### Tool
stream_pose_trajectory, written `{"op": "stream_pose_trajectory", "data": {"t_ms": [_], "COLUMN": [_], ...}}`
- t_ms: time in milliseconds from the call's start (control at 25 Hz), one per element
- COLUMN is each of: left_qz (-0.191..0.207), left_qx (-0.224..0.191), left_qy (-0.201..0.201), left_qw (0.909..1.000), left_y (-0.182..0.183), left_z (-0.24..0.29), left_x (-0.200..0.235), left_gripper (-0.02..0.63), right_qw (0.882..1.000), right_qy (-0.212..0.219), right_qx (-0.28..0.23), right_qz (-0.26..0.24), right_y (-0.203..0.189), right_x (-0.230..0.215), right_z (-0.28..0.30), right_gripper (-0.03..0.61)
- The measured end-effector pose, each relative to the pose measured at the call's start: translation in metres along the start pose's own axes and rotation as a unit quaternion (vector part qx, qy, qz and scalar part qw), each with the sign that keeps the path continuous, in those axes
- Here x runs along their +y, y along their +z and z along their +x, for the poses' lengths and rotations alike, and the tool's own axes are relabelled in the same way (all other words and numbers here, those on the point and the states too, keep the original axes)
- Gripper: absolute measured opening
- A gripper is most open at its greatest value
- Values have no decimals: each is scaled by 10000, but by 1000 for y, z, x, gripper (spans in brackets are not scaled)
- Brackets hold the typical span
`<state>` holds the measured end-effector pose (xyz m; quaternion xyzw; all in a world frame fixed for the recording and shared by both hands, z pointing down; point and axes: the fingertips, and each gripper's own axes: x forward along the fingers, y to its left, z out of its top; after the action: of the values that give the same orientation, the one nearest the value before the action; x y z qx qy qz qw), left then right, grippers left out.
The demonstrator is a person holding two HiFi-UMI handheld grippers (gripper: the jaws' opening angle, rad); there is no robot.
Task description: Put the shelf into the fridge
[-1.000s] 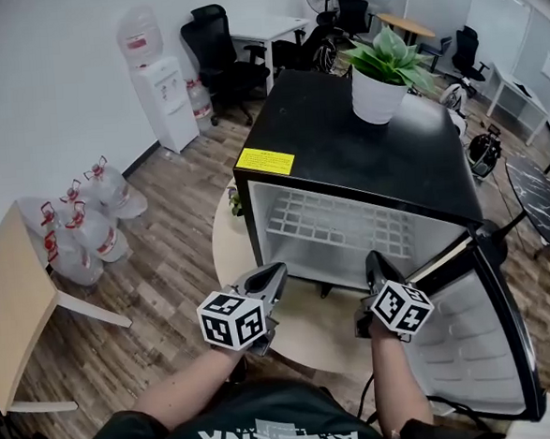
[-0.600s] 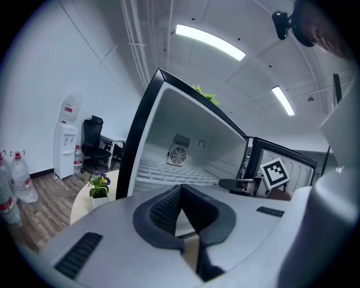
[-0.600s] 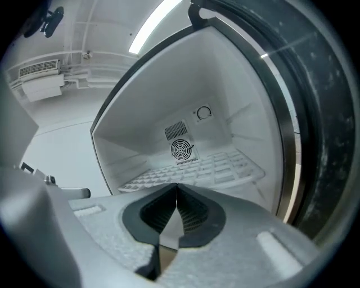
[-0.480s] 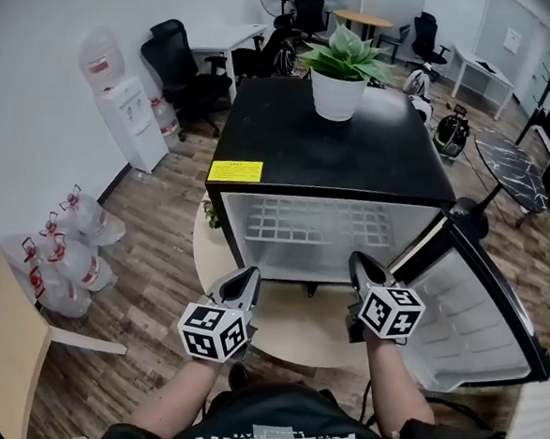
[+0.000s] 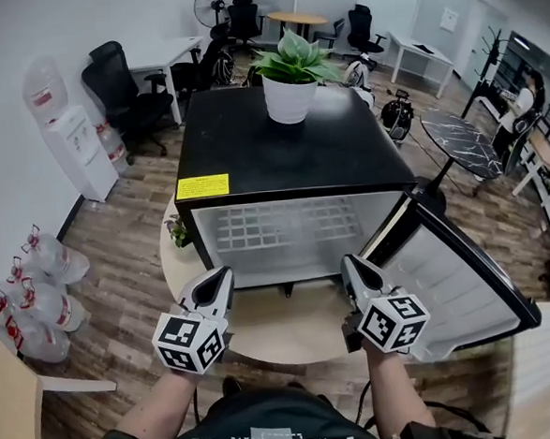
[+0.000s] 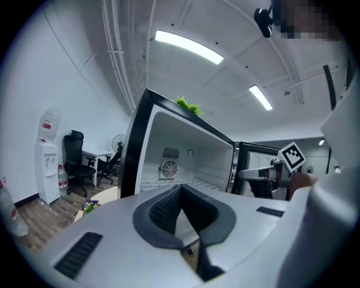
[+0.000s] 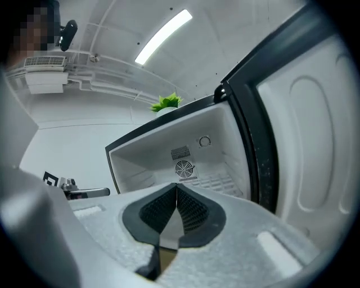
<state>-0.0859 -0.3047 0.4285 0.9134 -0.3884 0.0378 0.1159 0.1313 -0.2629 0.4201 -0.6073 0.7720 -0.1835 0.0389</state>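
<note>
The head view looks steeply down from above and behind the left gripper (image 5: 217, 280) and the right gripper (image 5: 351, 267), with the open fridge (image 5: 289, 157) just ahead of them. Each gripper view sits low, close behind its own jaws, and faces into the fridge. All three views share the fridge's inside and the plant (image 5: 291, 72) on top. Each gripper view catches the other gripper beside it.

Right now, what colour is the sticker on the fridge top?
Yellow. The sticker shows clearest in the head view.
</note>
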Motion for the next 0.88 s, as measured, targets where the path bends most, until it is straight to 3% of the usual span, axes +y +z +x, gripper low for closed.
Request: {"op": "stream_pose_trajectory", "data": {"t_ms": [520,880], "left_qz": [523,348], "left_qx": [-96,-216], "left_qy": [-928,-1515], "left_qw": [9943,9876], "left_y": [38,47], "left_z": [-2,-6], "left_x": [-21,-26], "left_gripper": [3,3], "right_qw": [9958,9913], "right_qy": [-648,-909], "right_qx": [-604,-818], "right_qz": [-246,-482], "right_y": [27,35], "right_x": [28,53], "right_z": [-47,-70], "right_gripper": [8,8]}}
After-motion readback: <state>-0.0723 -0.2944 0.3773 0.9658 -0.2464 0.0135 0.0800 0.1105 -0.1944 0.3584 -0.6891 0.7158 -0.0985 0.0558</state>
